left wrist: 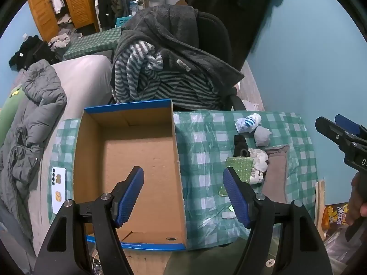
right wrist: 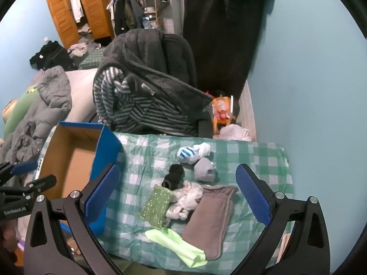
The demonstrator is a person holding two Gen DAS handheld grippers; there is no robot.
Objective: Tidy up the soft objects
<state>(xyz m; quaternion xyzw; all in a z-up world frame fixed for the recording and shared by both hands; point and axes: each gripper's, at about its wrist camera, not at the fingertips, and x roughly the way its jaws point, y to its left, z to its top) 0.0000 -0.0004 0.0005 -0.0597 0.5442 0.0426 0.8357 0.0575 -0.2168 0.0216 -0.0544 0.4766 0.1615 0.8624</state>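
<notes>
I've got my left gripper [left wrist: 183, 194] spread wide and empty, straddling the near right wall of the open brown cardboard box with the blue rim [left wrist: 128, 110], which sits bare-floored at the left of the green-and-white checked tablecloth [left wrist: 201, 123], ready, I'd say, to take the pile. My right gripper [right wrist: 177, 192] hangs over that pile with jaws fully apart, holding nothing. Between its pads lie the flat grey-brown folded cloth [right wrist: 211, 215] at five o'clock, the green sequinned pouch [right wrist: 157, 204] at seven, the black sock ball [right wrist: 174, 175] and grey sock ball [right wrist: 204, 169] toward twelve.
</notes>
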